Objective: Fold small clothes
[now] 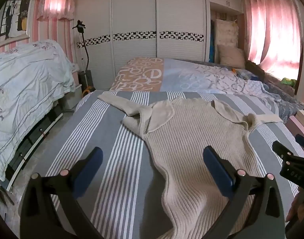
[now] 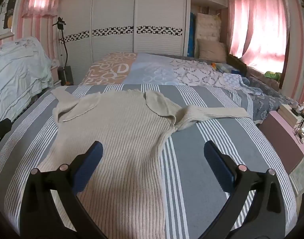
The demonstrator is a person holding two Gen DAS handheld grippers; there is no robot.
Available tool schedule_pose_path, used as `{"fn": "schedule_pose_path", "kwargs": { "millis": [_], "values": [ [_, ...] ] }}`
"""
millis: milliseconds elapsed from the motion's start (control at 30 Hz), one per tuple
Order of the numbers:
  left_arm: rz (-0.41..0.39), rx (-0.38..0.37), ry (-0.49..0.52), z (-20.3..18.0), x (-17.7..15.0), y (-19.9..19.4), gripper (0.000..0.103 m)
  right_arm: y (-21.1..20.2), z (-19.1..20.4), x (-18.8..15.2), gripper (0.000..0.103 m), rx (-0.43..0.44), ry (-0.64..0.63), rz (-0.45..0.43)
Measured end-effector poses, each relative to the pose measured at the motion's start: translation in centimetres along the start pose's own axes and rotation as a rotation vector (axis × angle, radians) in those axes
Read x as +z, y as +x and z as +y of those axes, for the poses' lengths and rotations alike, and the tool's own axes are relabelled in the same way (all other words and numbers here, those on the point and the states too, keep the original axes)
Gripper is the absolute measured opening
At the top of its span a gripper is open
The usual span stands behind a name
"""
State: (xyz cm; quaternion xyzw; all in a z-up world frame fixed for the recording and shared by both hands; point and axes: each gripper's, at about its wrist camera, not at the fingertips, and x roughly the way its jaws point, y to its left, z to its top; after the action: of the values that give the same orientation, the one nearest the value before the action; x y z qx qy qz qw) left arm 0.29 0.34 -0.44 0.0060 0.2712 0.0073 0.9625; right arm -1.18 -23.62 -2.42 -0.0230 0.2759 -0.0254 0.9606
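A beige ribbed knit sweater (image 1: 187, 139) lies spread on the striped grey and white bedsheet (image 1: 116, 139), hem toward me, sleeves out to both sides. Its left sleeve (image 1: 122, 103) bends back near the collar; its right sleeve (image 2: 215, 112) stretches out flat. My left gripper (image 1: 153, 157) hovers open above the sweater's left edge, holding nothing. My right gripper (image 2: 153, 151) hovers open over the sweater (image 2: 122, 139) near its right edge, empty too. In the left wrist view, part of the right gripper's black body (image 1: 291, 163) shows at the right edge.
A folded patterned quilt (image 1: 162, 75) lies across the bed behind the sweater. White wardrobe doors (image 1: 134, 29) fill the back wall. A covered pile (image 1: 26, 79) stands left of the bed, a pink nightstand (image 2: 285, 139) to the right. A garment steamer (image 1: 86, 59) stands by the wardrobe.
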Motion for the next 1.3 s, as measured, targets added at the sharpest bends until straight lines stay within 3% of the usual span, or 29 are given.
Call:
{"fn": "schedule_pose_path", "kwargs": {
  "millis": [1300],
  "values": [
    [-0.005, 0.018, 0.006, 0.82, 0.28, -0.21, 0.101, -0.17, -0.74, 0.38, 0.1, -0.023, 0.0, -0.004]
  ]
}}
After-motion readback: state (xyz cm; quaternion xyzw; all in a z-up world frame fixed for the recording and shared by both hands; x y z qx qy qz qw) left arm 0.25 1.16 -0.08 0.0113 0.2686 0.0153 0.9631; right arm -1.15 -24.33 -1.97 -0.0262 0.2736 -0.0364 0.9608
